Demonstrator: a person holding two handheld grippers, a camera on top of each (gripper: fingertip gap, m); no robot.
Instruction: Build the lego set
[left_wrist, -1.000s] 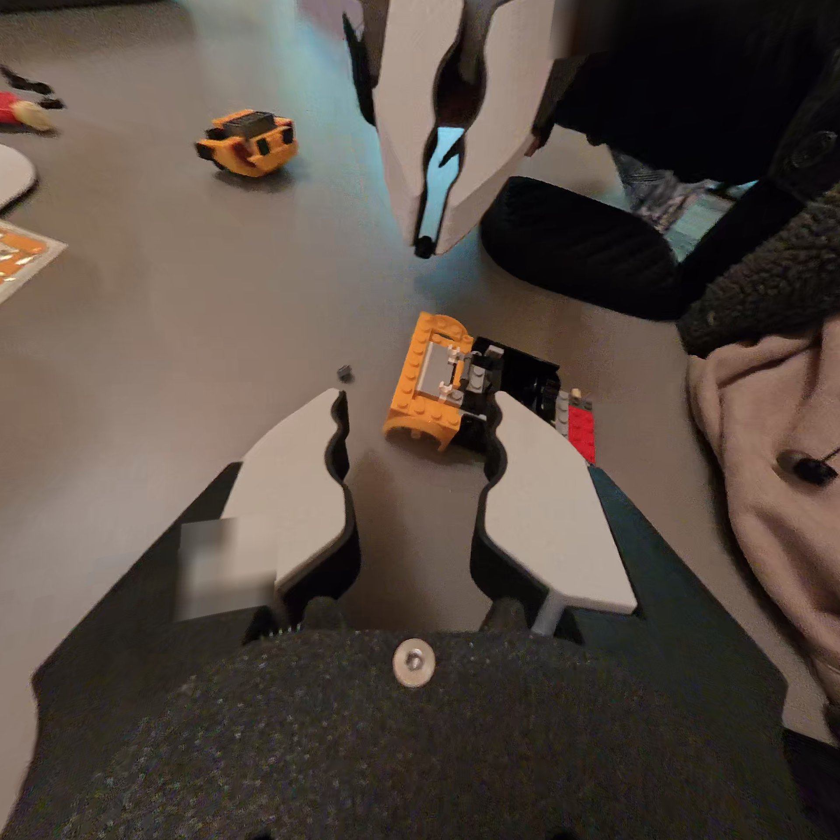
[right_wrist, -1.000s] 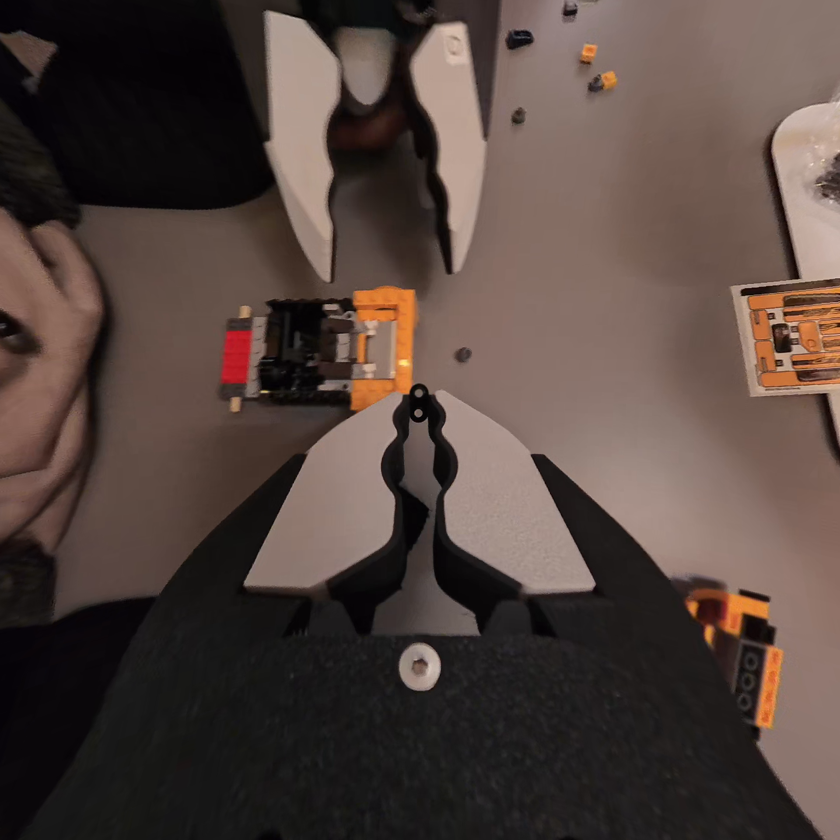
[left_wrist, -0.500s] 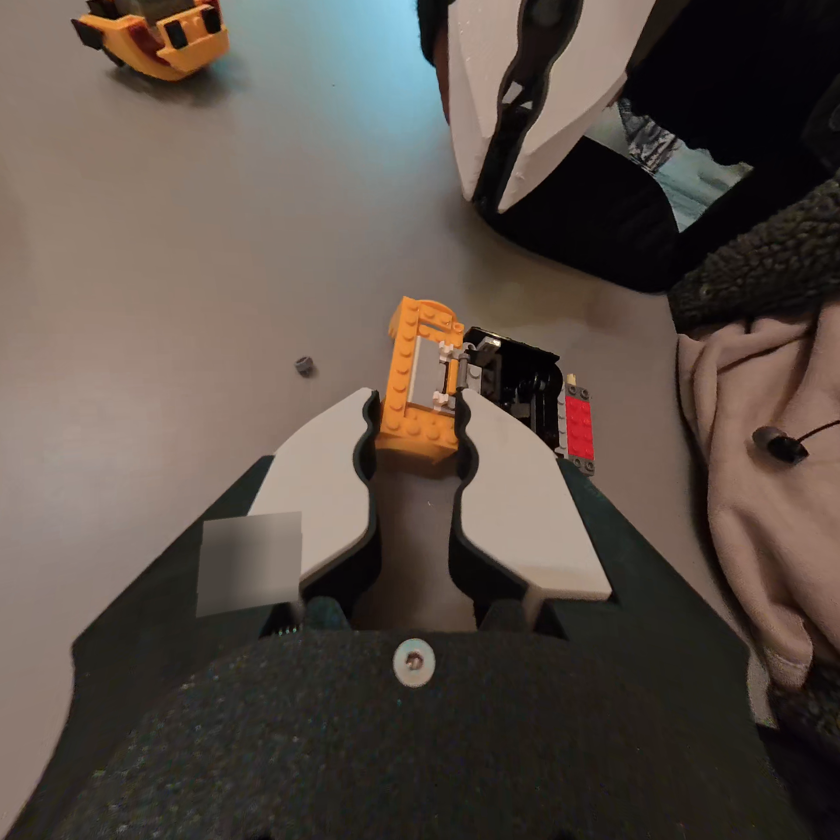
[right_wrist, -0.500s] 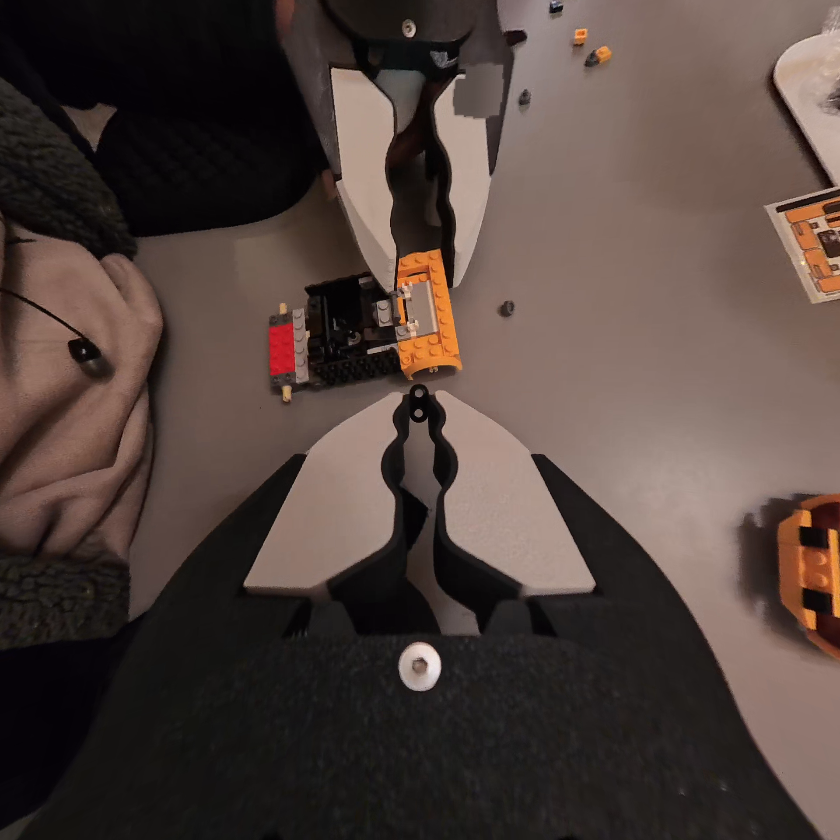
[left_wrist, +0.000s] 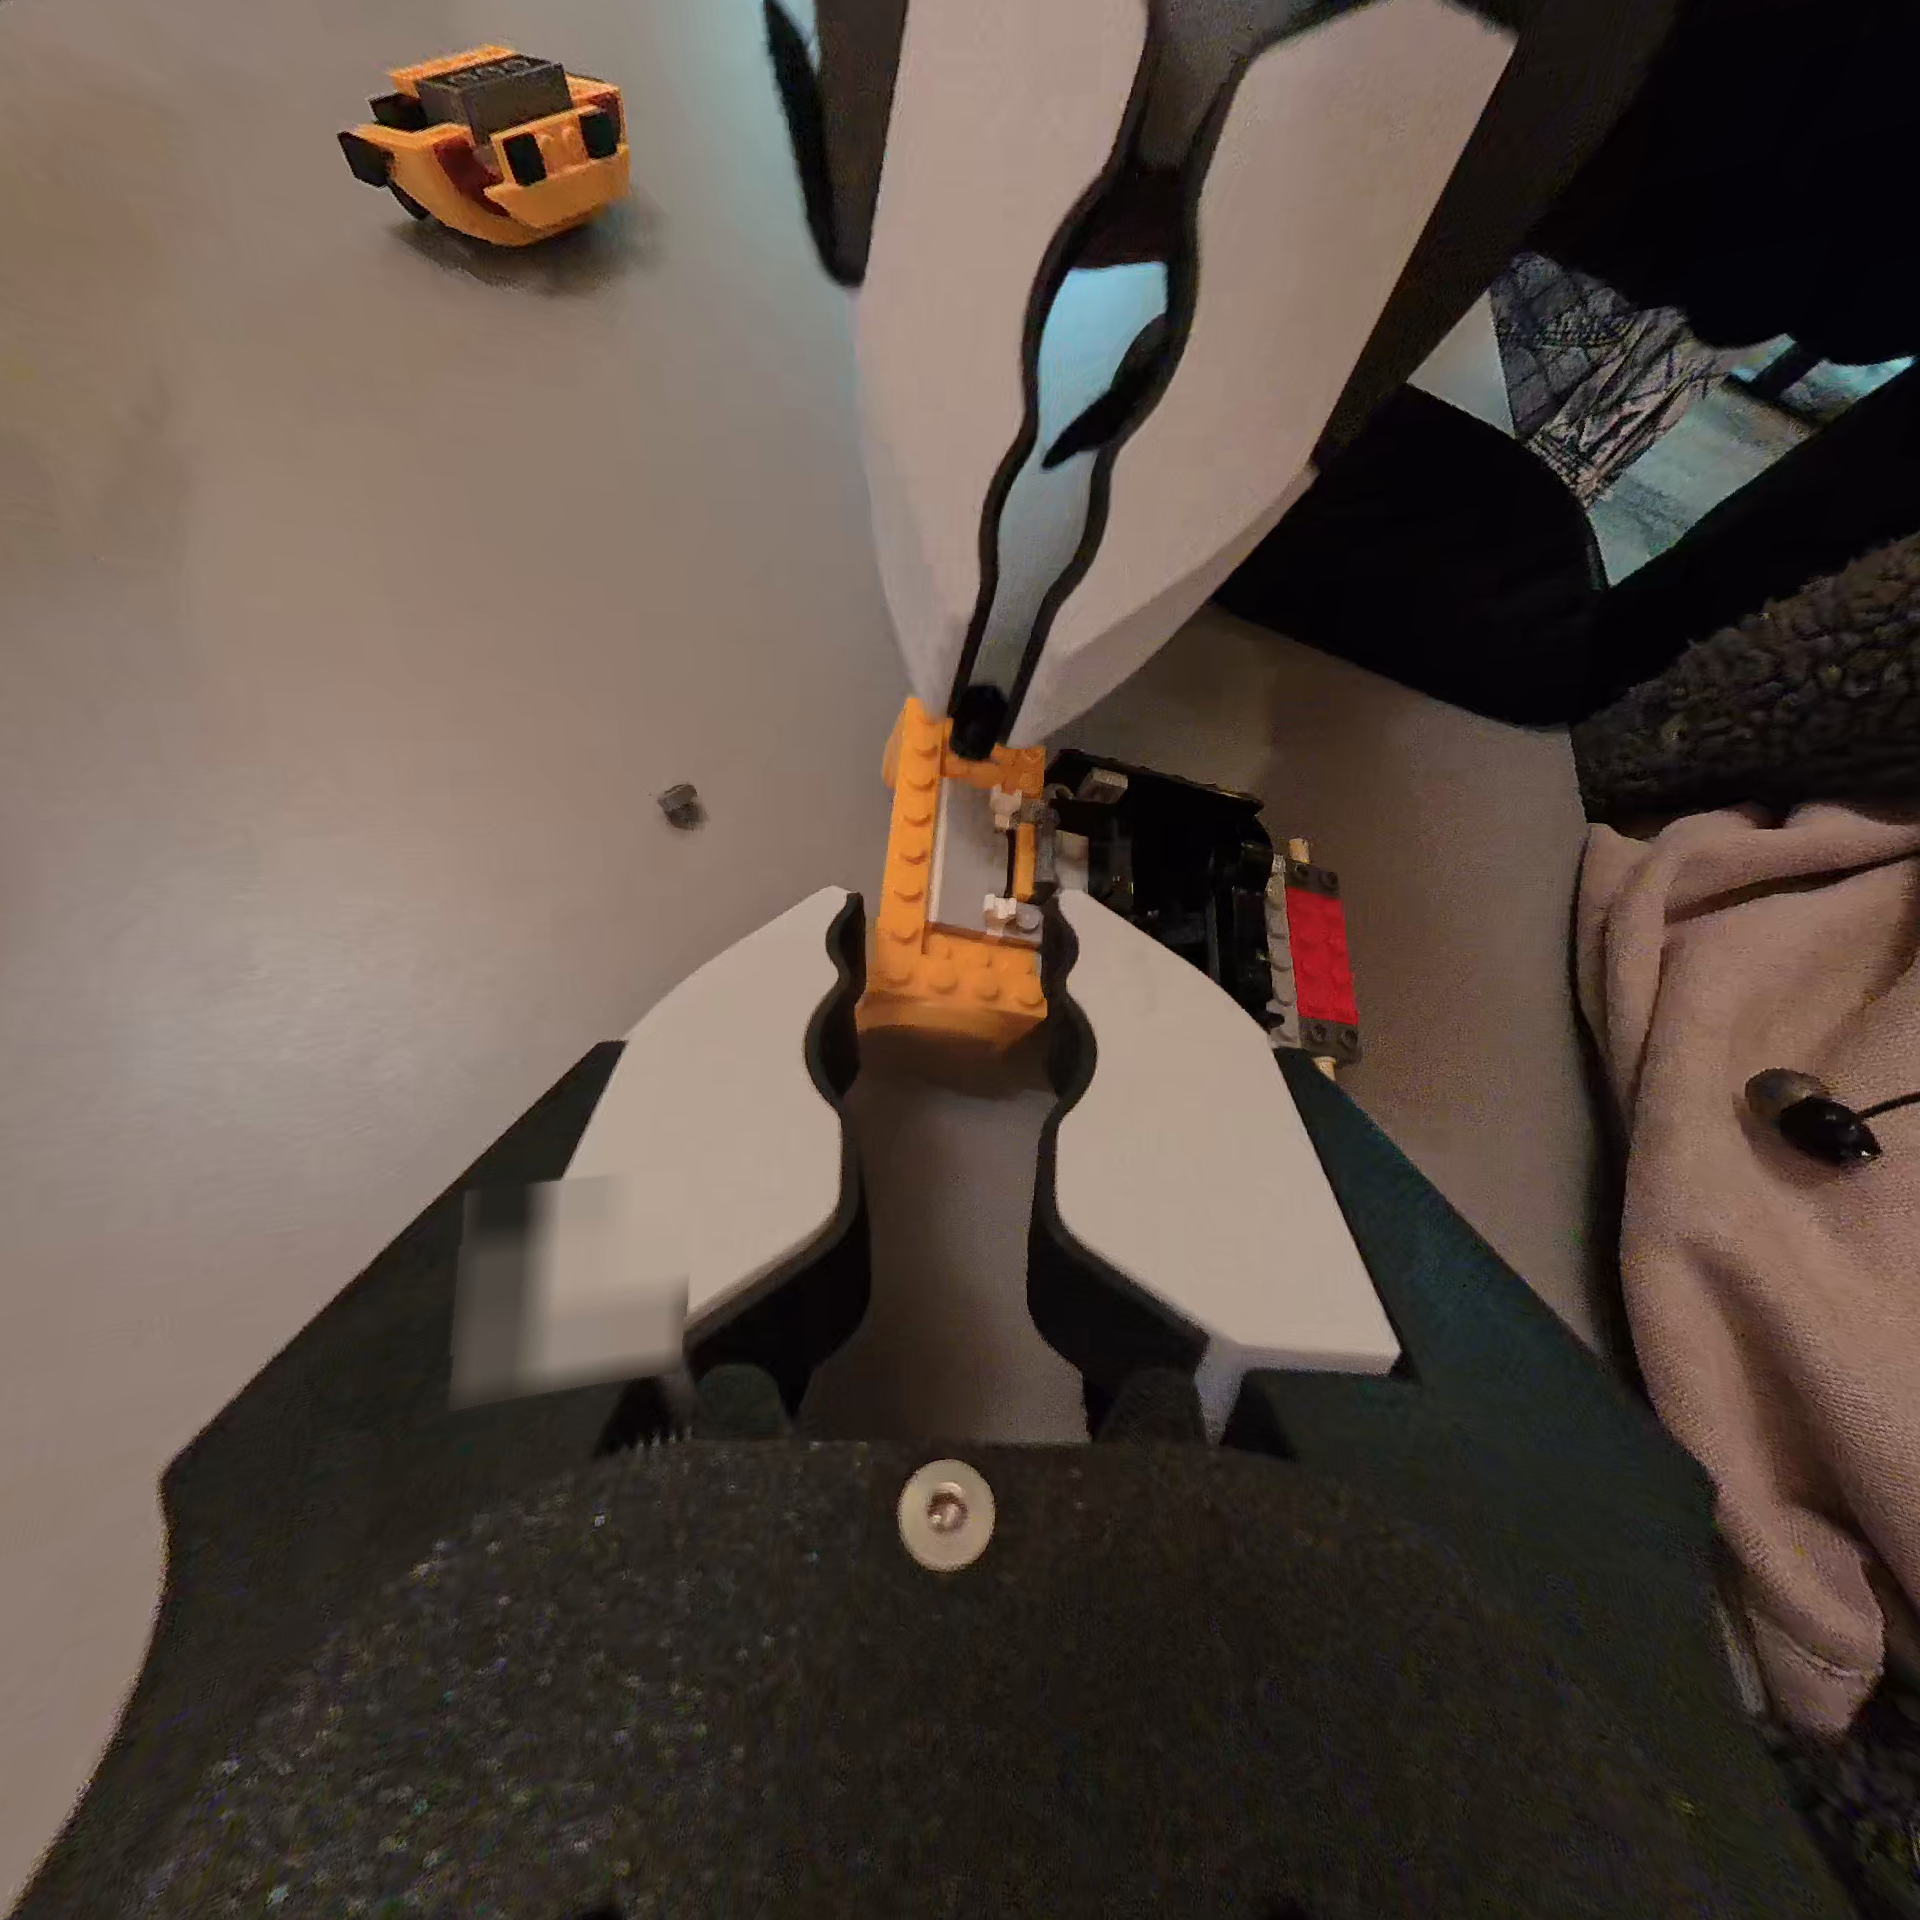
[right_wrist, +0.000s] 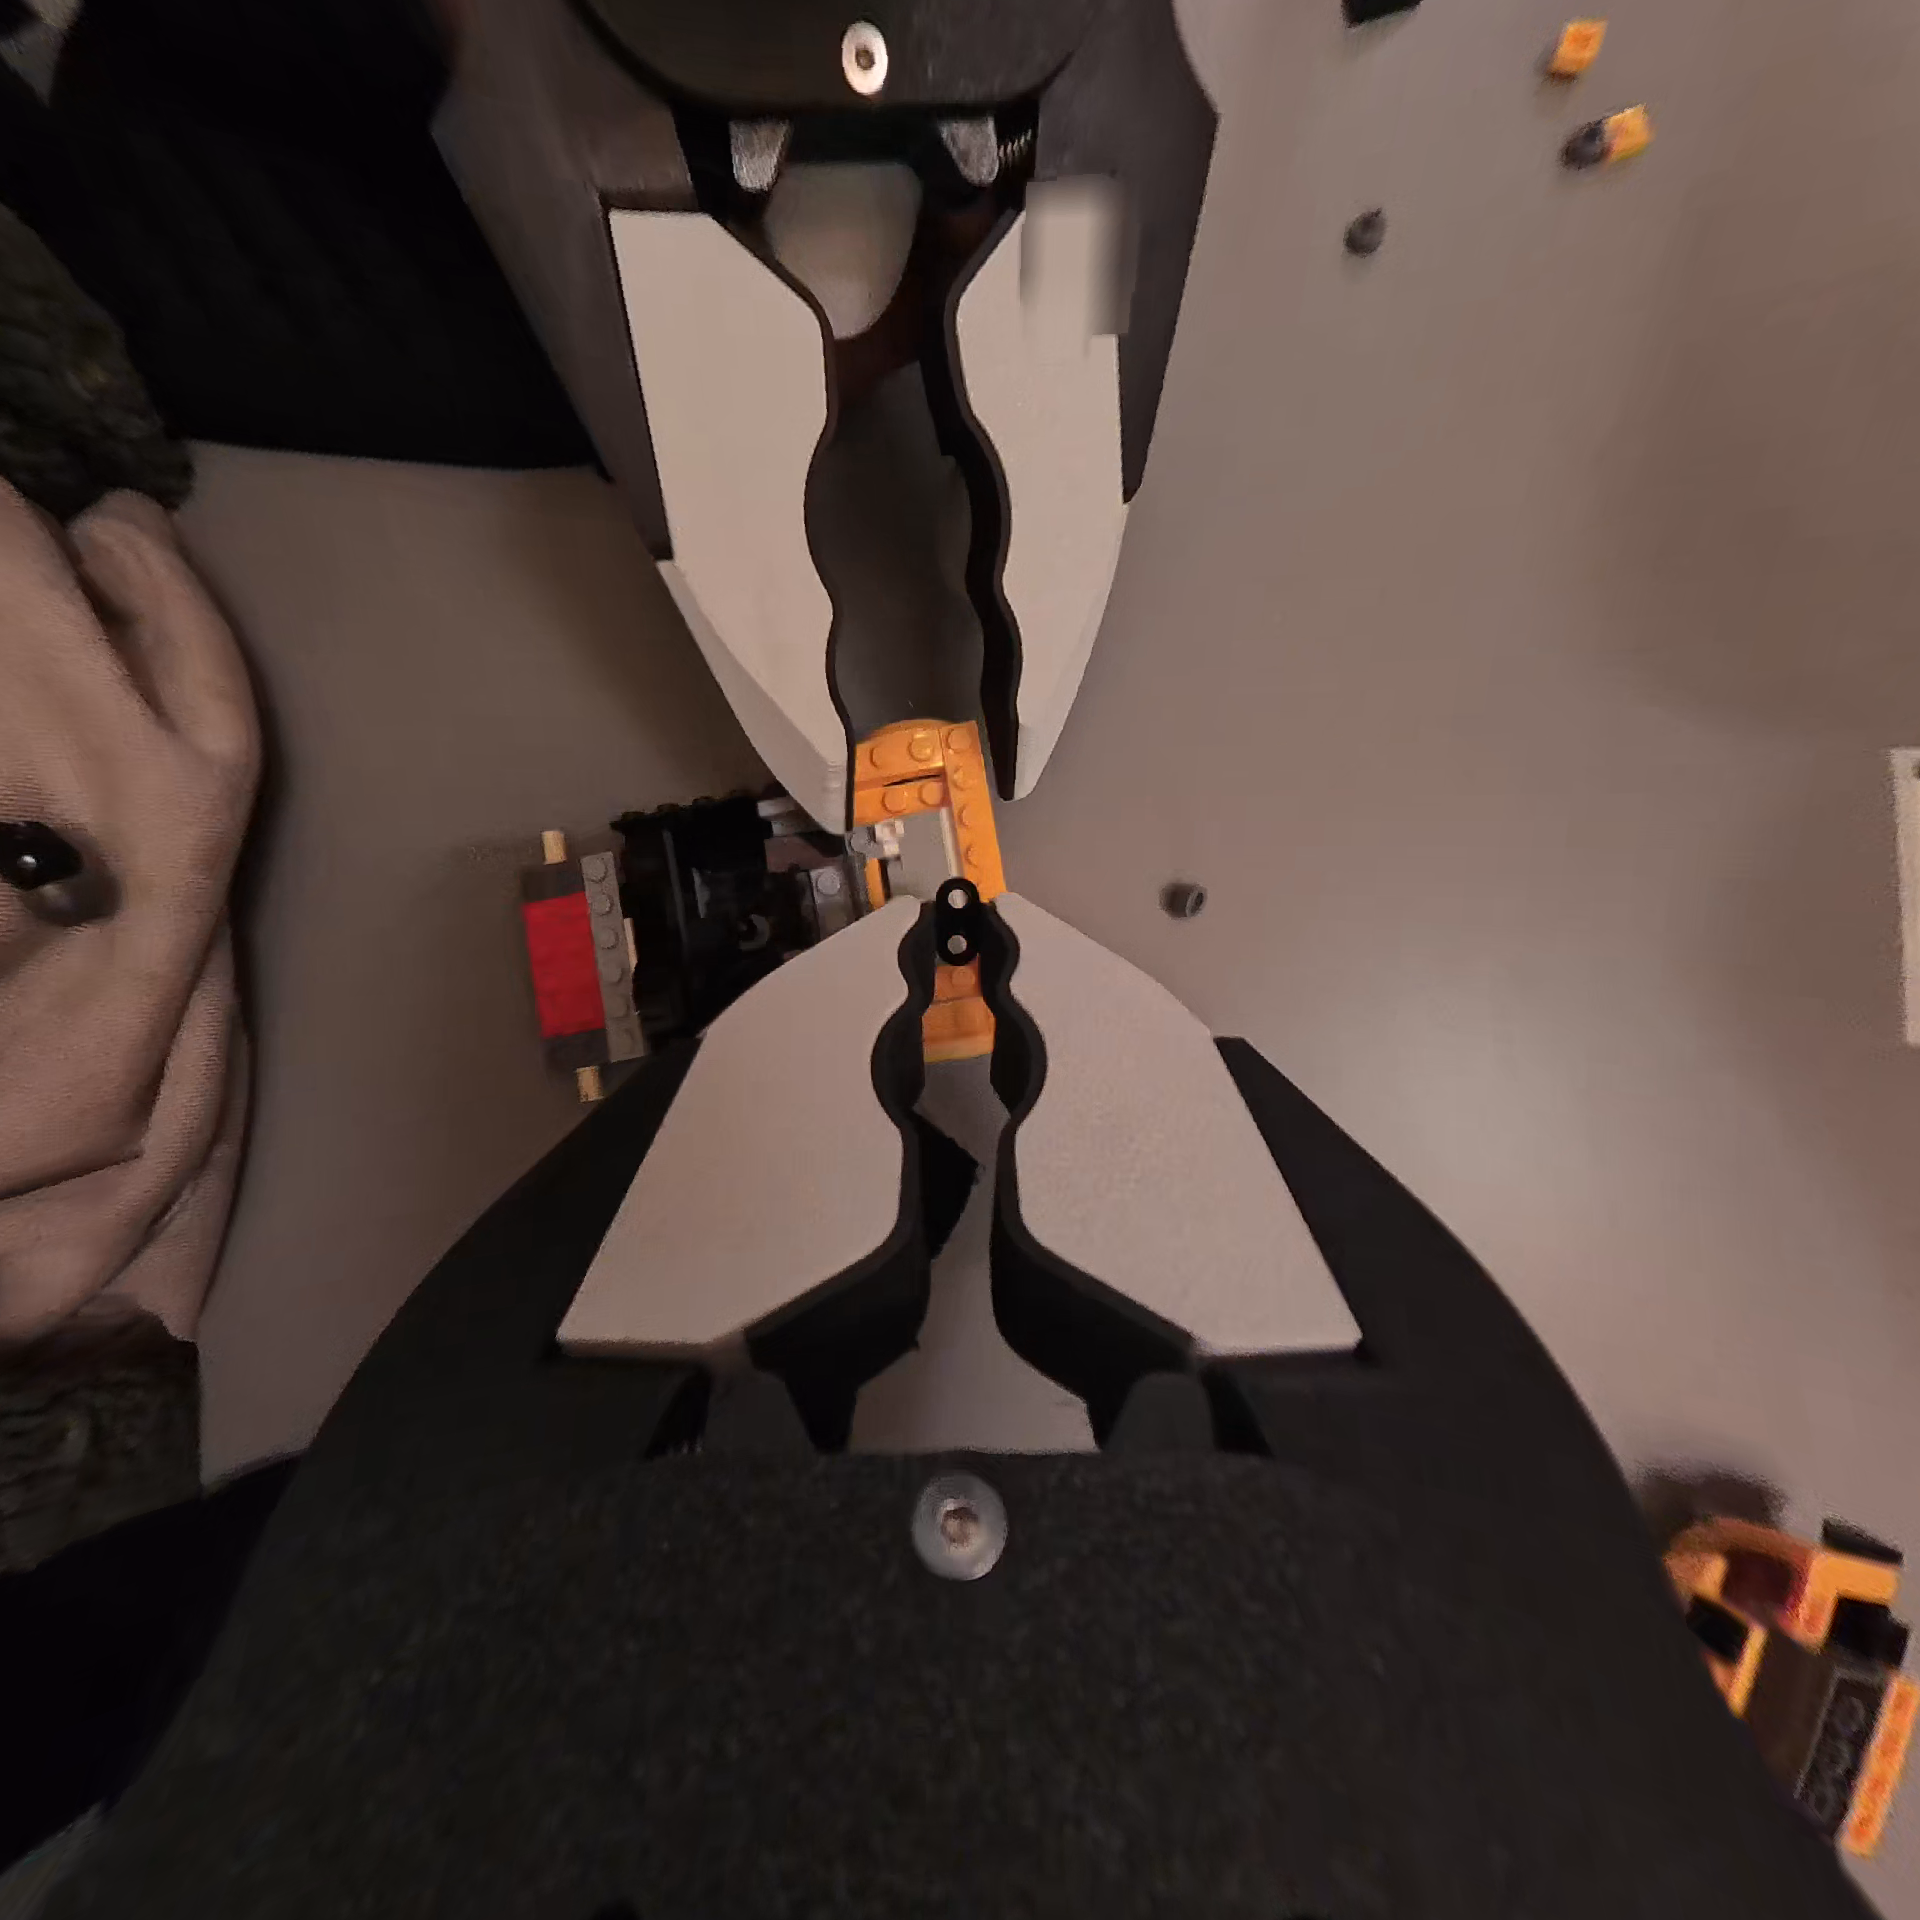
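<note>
- Left wrist view: the left tongs (left_wrist: 951, 935) are clenched on the near orange end of the lego model (left_wrist: 966, 883), one finger on each side of it.
- The model lies on the grey table (left_wrist: 416, 623); its black middle and red end (left_wrist: 1317, 961) stretch to the right, toward a beige sleeve (left_wrist: 1766, 1351).
- From the far side the right tongs (left_wrist: 977, 722) point down, pinching a small black piece (left_wrist: 975, 727) that touches the model's far orange edge.
- A loose dark stud (left_wrist: 678, 805) lies left of the model, apart from it; an orange-and-black sub-build (left_wrist: 488, 140) sits far left.
- Right wrist view: the right tongs (right_wrist: 958, 920) grip the black piece (right_wrist: 958, 922), with two holes, just over the model's orange end (right_wrist: 925, 790).
- Opposite, the left tongs (right_wrist: 920, 790) clamp that same orange end from the far side.
- The red end (right_wrist: 561, 966) points left; the stud (right_wrist: 1181, 899) lies to the right.
- Small orange bits (right_wrist: 1605, 135) lie far right, and the sub-build (right_wrist: 1808, 1652) sits near right.
</note>
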